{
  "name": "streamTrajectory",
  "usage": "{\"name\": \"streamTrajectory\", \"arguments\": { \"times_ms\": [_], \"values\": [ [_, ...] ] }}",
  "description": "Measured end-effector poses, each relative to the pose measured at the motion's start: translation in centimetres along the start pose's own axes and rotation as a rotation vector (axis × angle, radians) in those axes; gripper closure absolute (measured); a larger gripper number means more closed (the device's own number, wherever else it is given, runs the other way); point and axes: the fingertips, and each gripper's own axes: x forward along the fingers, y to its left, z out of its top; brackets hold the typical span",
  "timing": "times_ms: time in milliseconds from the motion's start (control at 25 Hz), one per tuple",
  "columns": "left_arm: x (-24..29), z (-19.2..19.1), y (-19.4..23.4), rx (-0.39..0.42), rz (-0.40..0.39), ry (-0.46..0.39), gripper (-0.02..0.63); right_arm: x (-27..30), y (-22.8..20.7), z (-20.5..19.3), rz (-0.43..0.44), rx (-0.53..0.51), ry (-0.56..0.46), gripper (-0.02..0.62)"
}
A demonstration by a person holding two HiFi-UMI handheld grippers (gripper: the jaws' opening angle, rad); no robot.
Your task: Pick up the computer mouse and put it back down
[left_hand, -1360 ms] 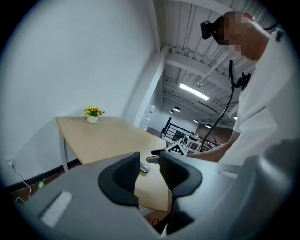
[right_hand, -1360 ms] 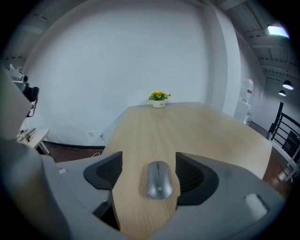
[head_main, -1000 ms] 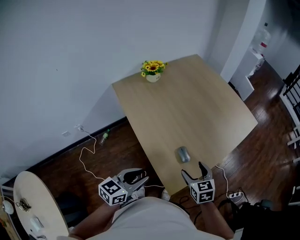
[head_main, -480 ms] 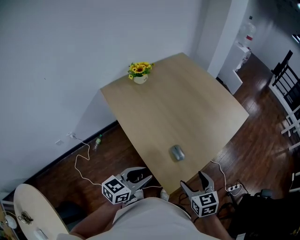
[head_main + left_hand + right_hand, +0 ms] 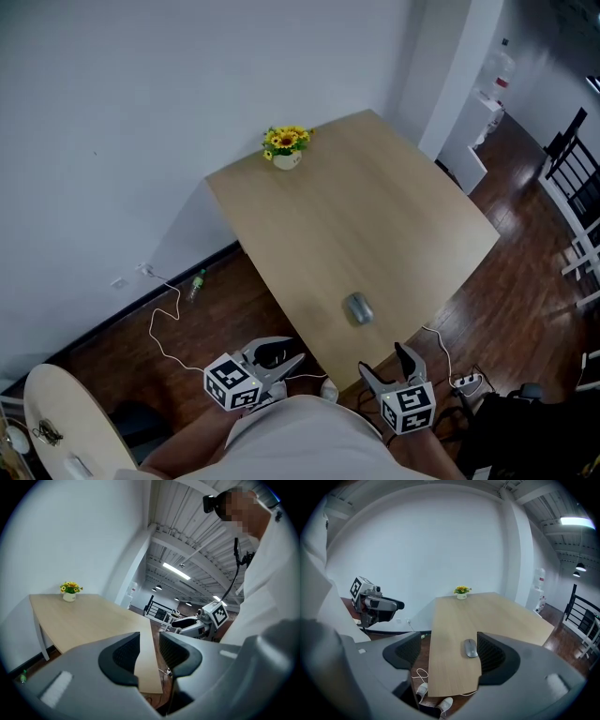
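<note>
A grey computer mouse [image 5: 357,307] [image 5: 470,648] lies near the front edge of the light wooden table [image 5: 375,216]. My right gripper [image 5: 381,357] [image 5: 450,645] hovers open just short of that edge, empty, with the mouse ahead by its right jaw. Off the table's left front corner my left gripper [image 5: 295,349] [image 5: 149,641] hangs over the floor. Its jaws stand a narrow gap apart with nothing between them. Each gripper view shows the other gripper: the right gripper [image 5: 187,625] and the left gripper [image 5: 389,605].
A small pot of sunflowers [image 5: 287,146] [image 5: 461,591] stands at the table's far corner by the white wall. Cables [image 5: 164,323] and a power strip [image 5: 466,381] lie on the dark wood floor. A round table [image 5: 66,422] sits lower left; black chairs [image 5: 577,159] stand at the right.
The head view has shifted, so the table sits further left in the picture. Both grippers hold almost the same pose. The mouse has not moved on the table.
</note>
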Motion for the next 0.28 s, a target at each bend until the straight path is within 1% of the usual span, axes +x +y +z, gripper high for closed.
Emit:
{"name": "streamTrajectory", "arguments": {
  "times_ms": [280],
  "values": [
    [-1.8,-0.5,0.6,-0.007,0.02,-0.018,0.494,1.0,1.4,-0.1,0.018,-0.015,0.016,0.216]
  ]
}}
